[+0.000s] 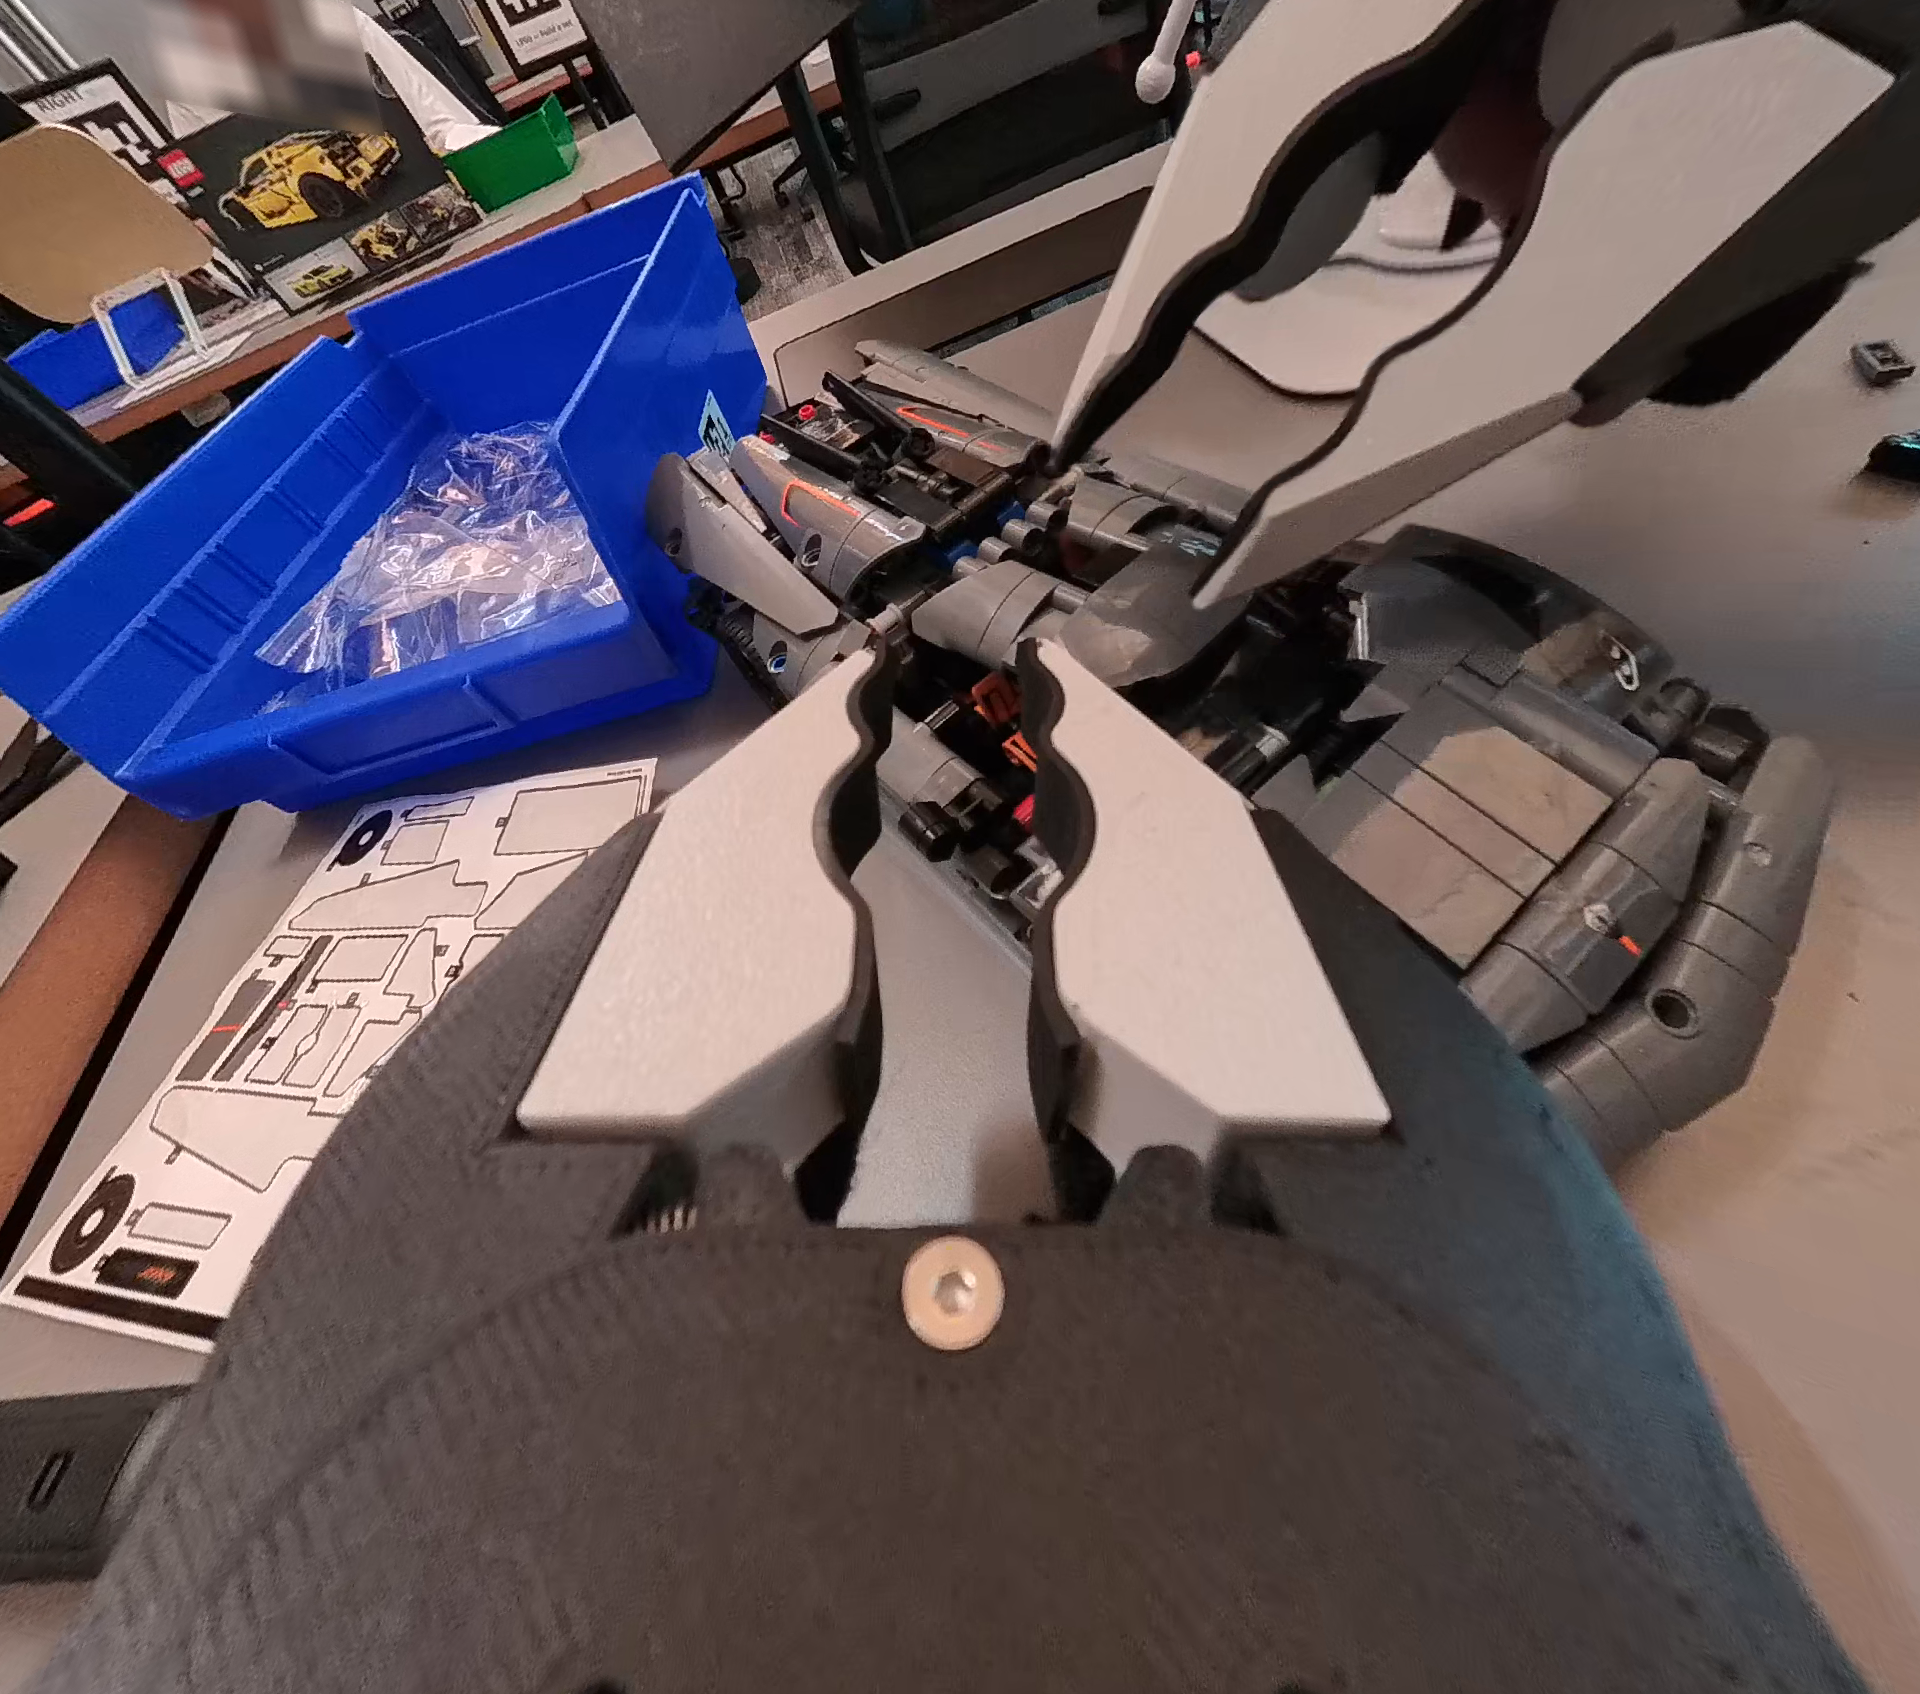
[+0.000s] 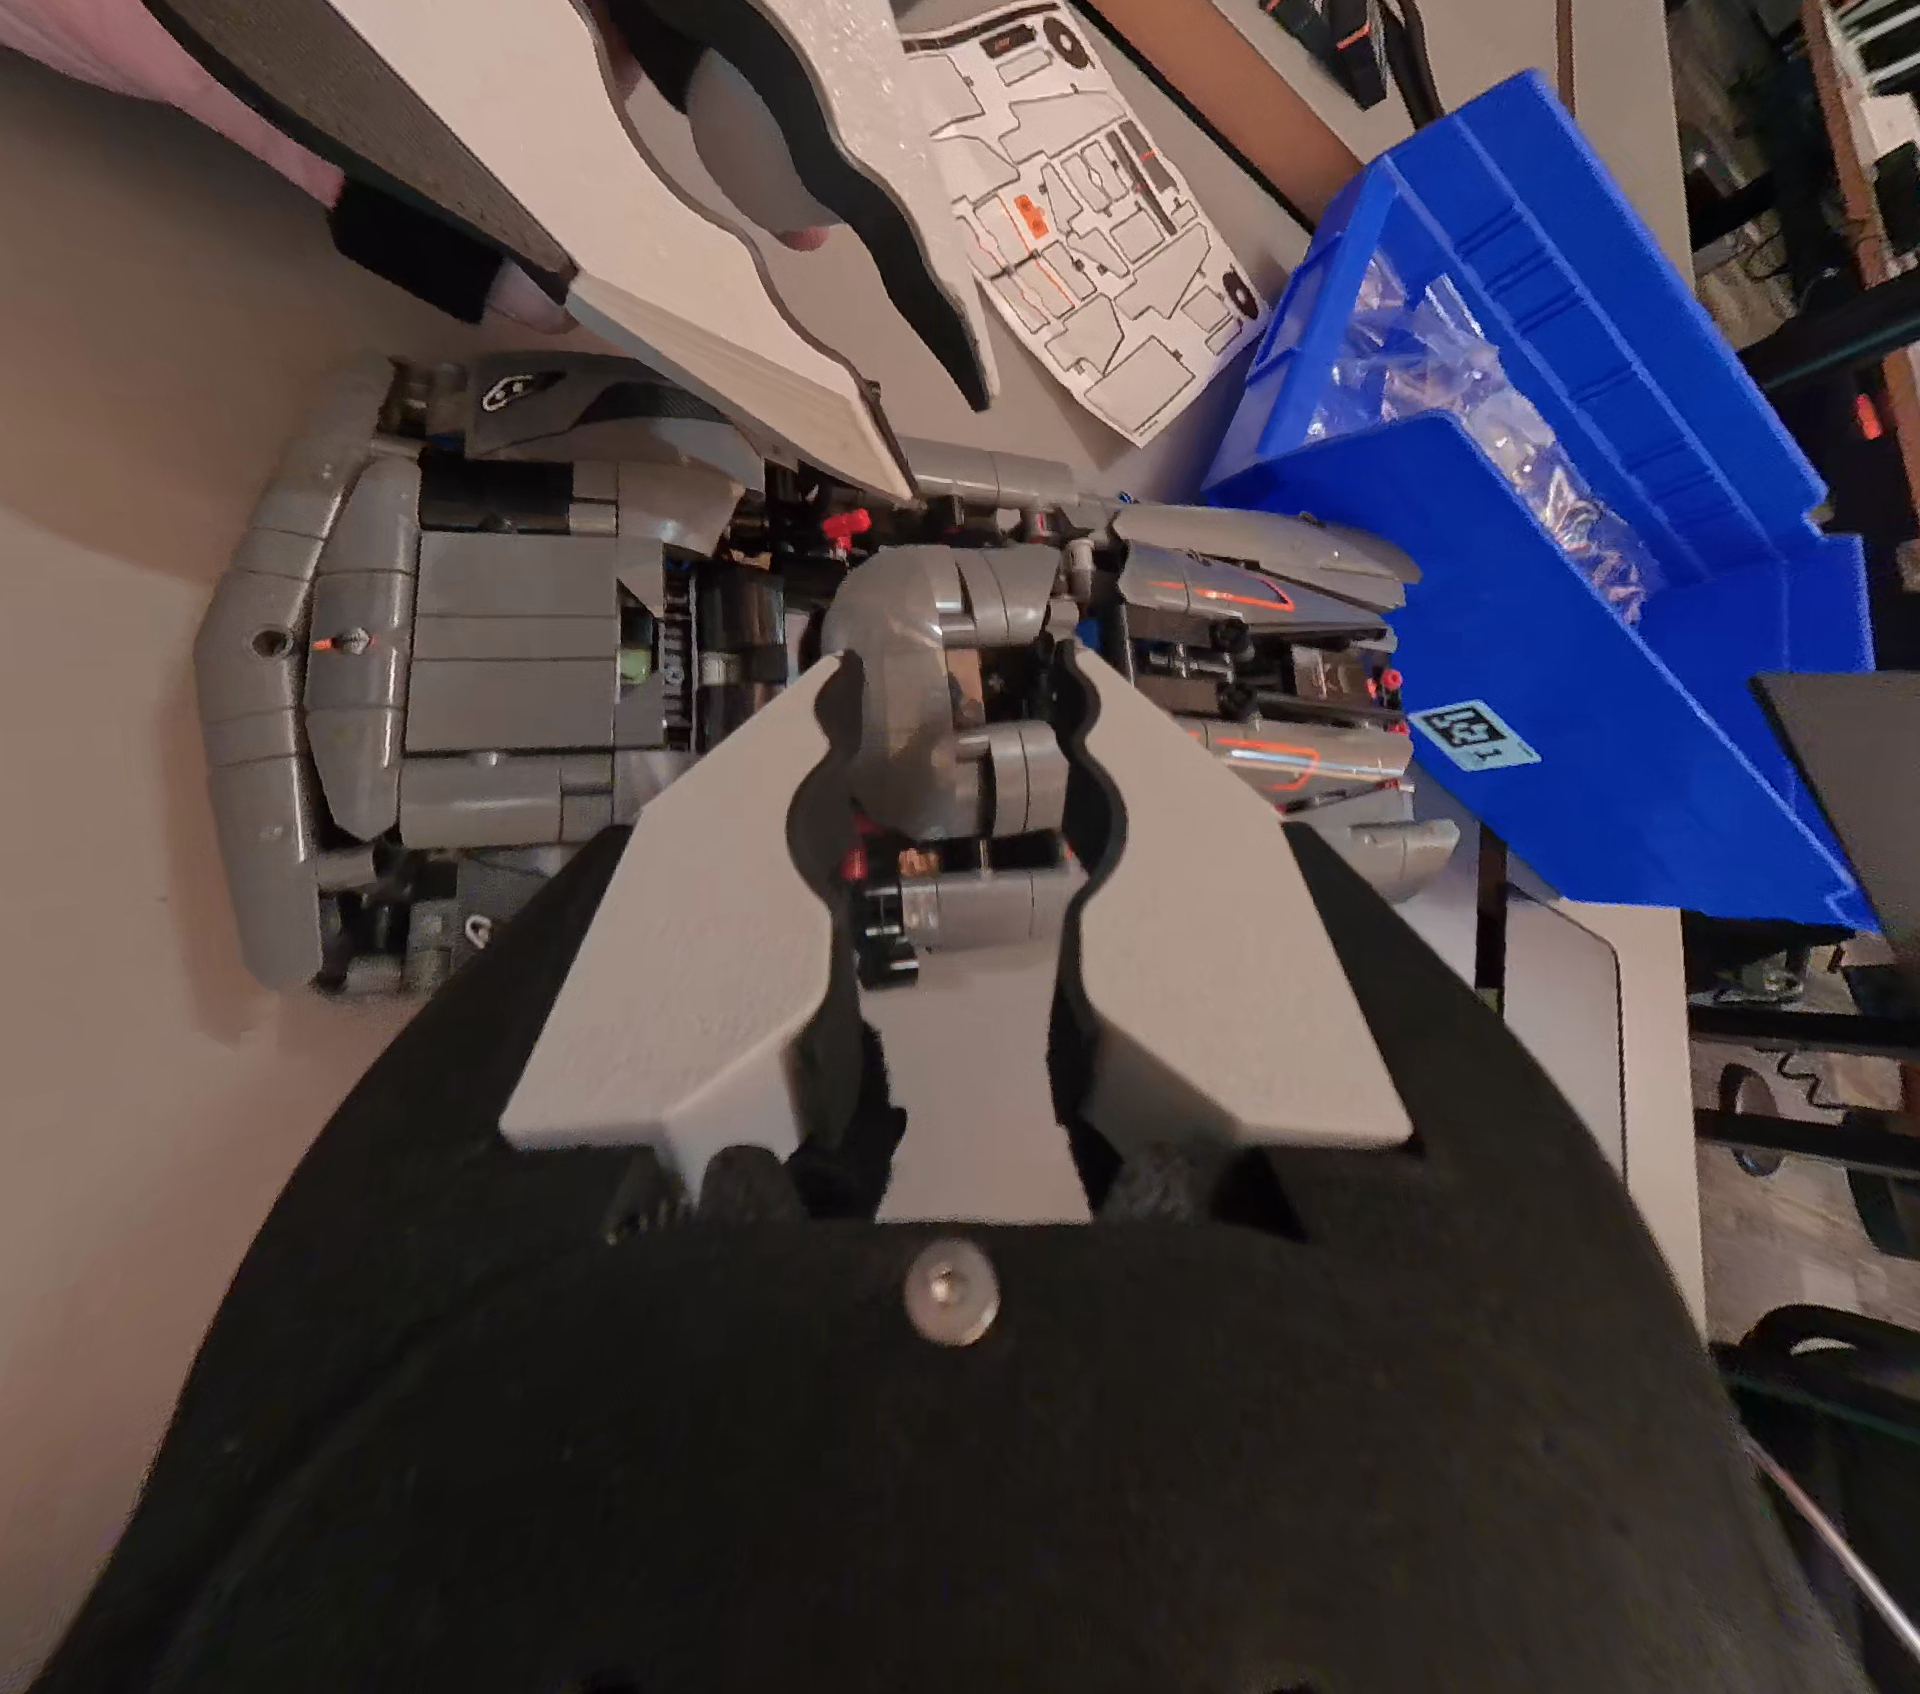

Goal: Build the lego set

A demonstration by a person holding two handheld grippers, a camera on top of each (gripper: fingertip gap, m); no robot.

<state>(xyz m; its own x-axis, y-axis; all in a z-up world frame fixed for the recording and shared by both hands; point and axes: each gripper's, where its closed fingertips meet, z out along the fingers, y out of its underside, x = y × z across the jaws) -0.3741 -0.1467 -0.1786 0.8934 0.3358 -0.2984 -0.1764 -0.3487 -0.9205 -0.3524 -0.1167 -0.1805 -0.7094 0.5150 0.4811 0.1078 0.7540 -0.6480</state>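
Two grippers over a grey lego car

Centrally, a grey lego car lies on a pale table, mid-frame in both views. The right gripper stands part open, its fingers either side of a rounded grey roof piece; actual contact is unclear. The left gripper hovers part open, empty, above the car. A blue bin of clear bags sits left, touching the car, with a sticker sheet at lower left.

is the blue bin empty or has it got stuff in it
Not empty. The blue bin holds crumpled clear plastic bags, seen in both views. Whether any pieces remain inside the bags cannot be told.
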